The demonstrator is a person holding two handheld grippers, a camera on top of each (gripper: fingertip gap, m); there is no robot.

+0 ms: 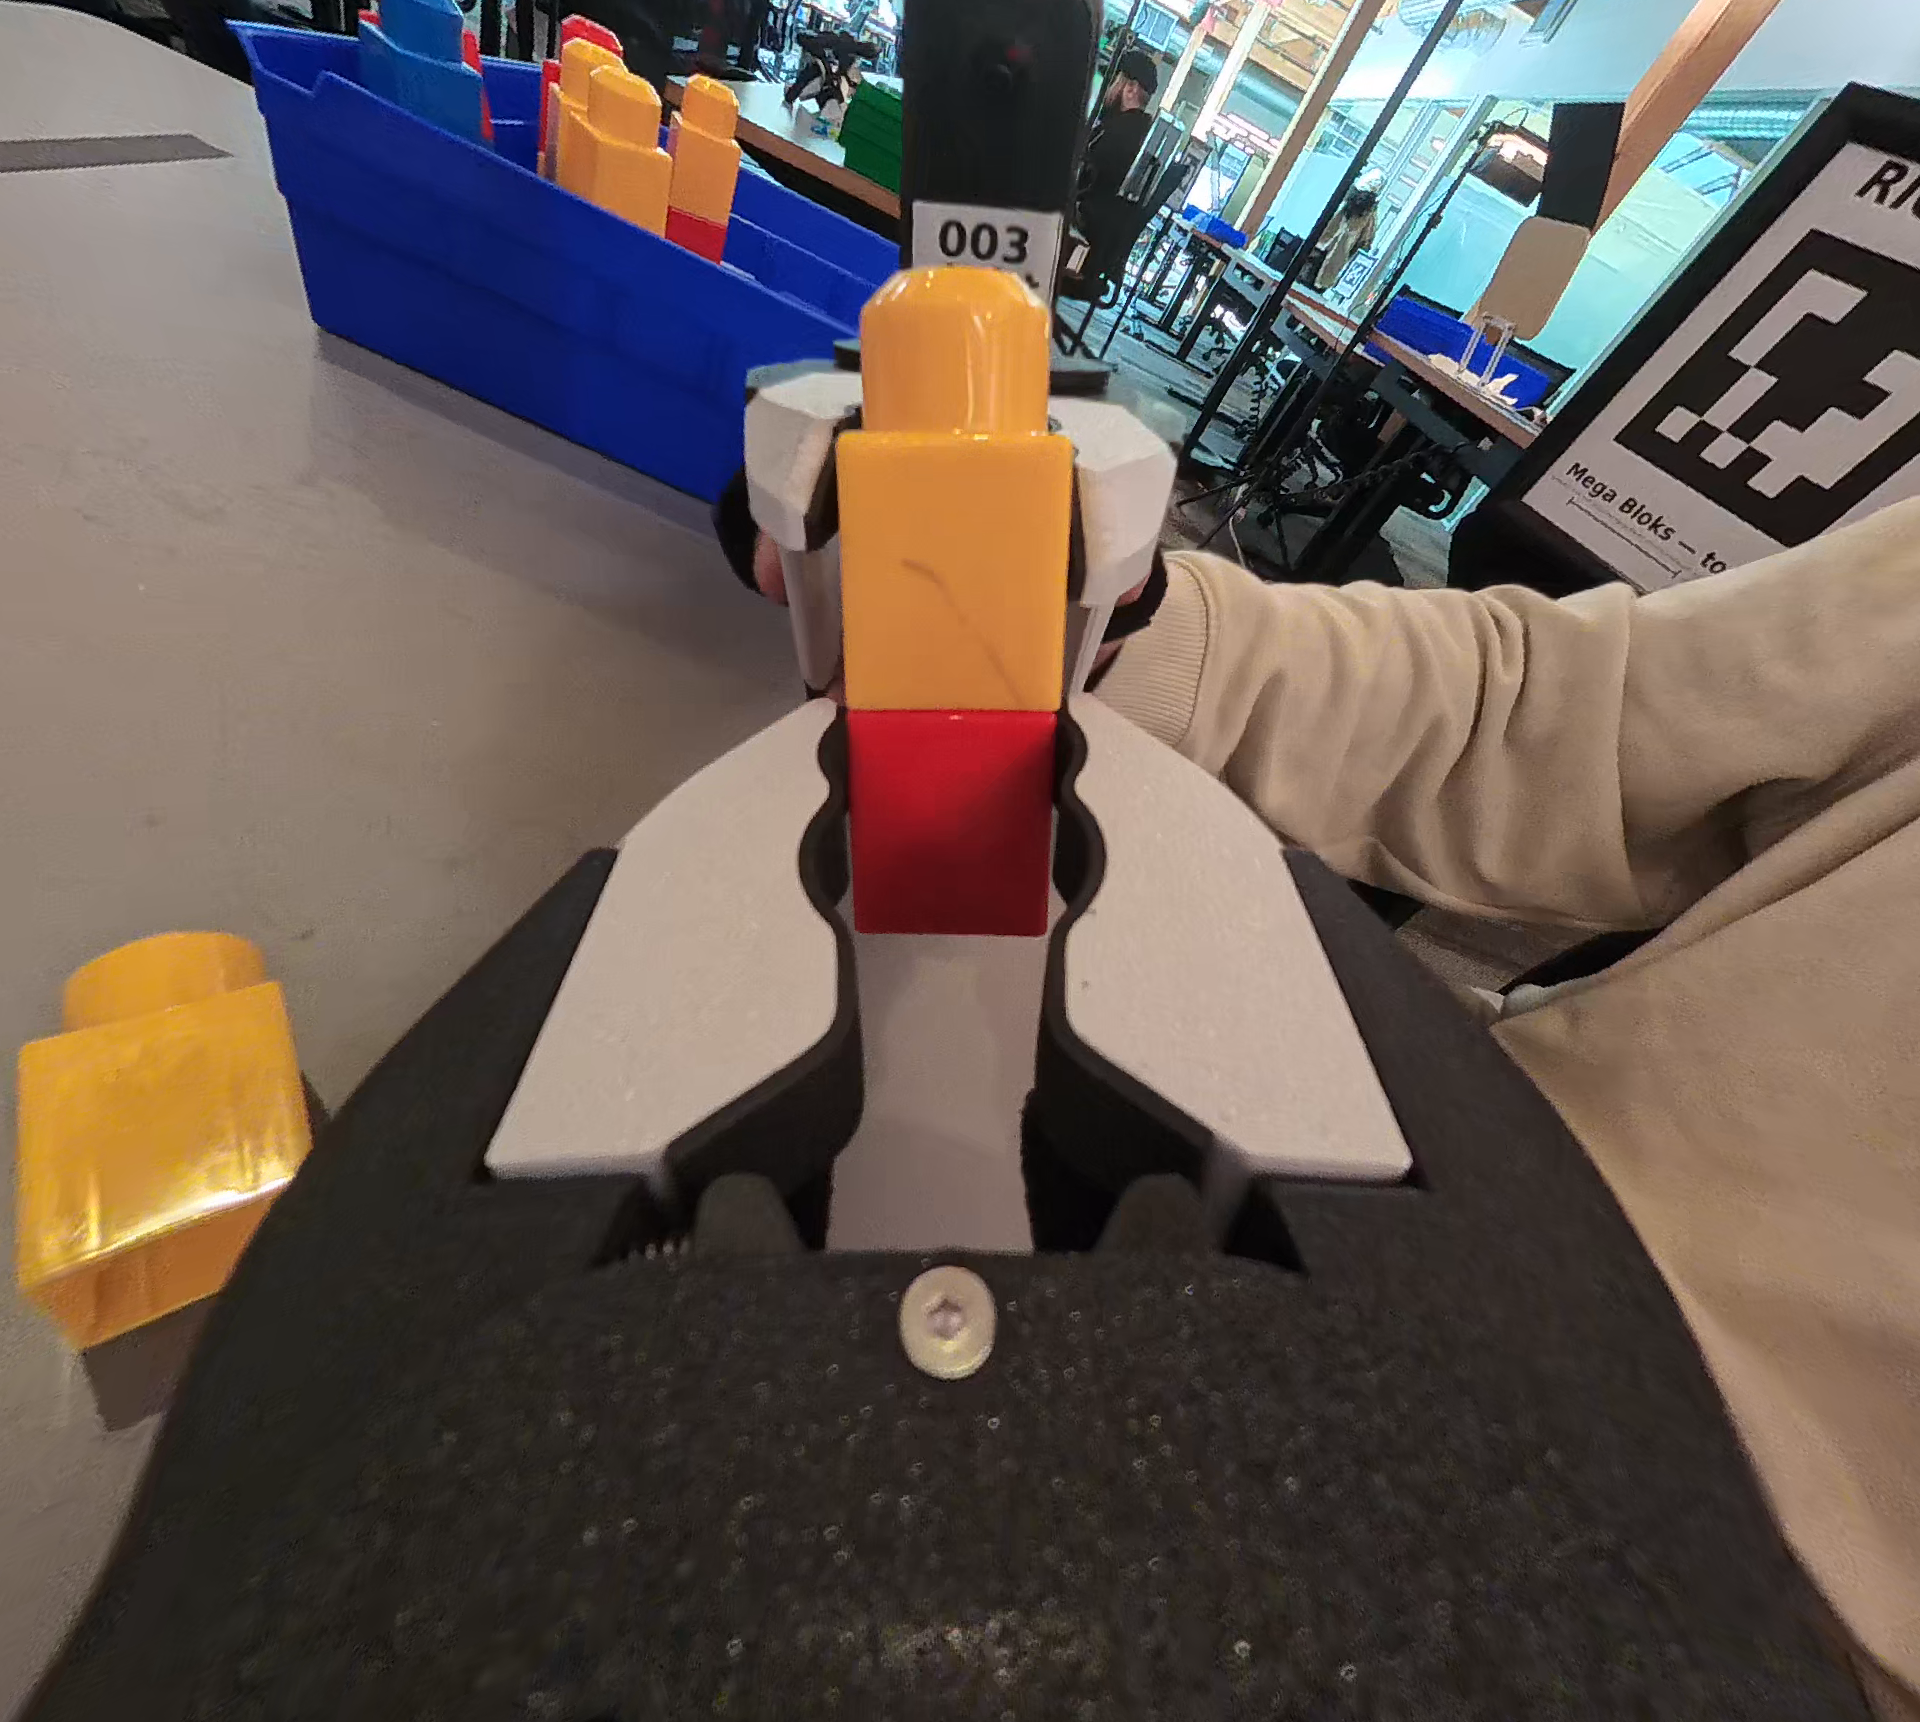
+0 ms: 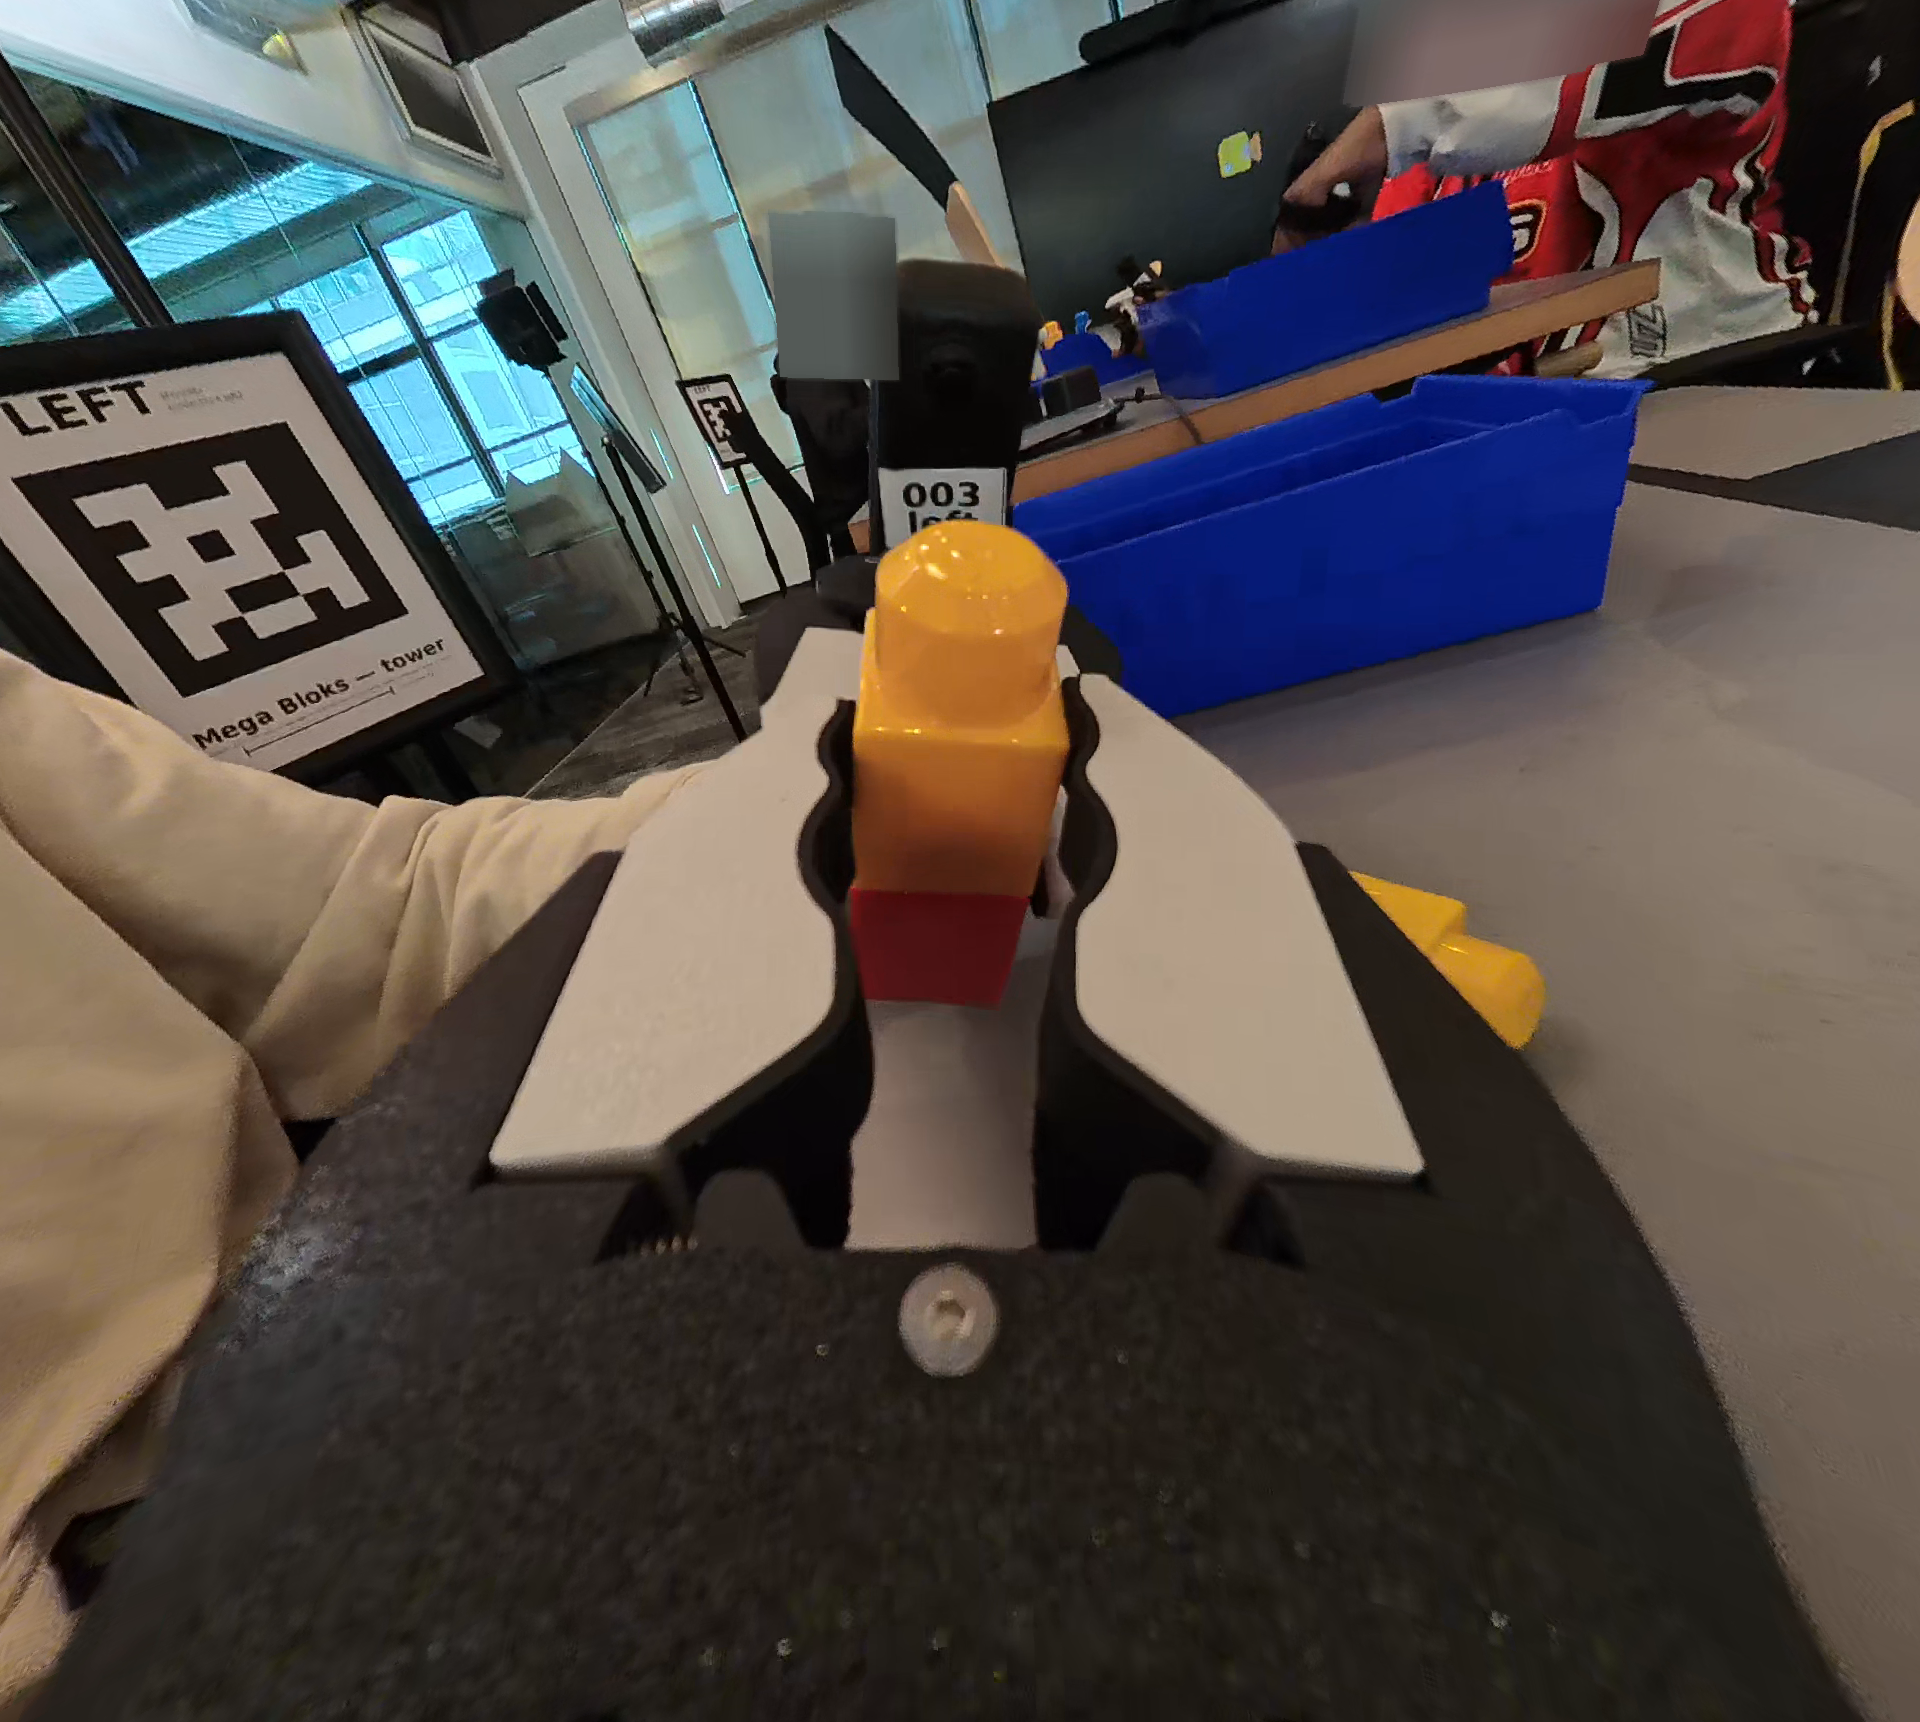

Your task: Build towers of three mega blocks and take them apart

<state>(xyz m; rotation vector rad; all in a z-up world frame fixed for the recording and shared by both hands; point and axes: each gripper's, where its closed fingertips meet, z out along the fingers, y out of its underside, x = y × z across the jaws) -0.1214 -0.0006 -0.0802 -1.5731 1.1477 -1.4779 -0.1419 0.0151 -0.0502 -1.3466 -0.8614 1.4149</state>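
I have a two-block stack between my two sets of tongs. My left tongs (image 1: 951,799) are pressed on the red block (image 1: 948,825) at the bottom, and my right tongs (image 2: 961,799) are clamped on the orange block (image 2: 961,799) above it, each pad tight against the plastic. The blocks sit joined, seam closed, held just above the grey surface (image 1: 312,581).

I cannot say for sure whether I am mid-build or mid-teardown. A tower needs three, and only two are joined here; a loose orange block (image 1: 156,1142) lies on its side on the surface just beside my left tongs, so it is either the third piece waiting to go on or one already pulled off. Either way, work remains.

Beyond, a blue bin (image 1: 540,301) stands on the surface with more blocks upright in it, orange, red and blue, some stacked. The room is an open workshop: other tables with blue bins, light stands, ducting overhead, and framed marker boards (image 2: 218,550) at the sides.
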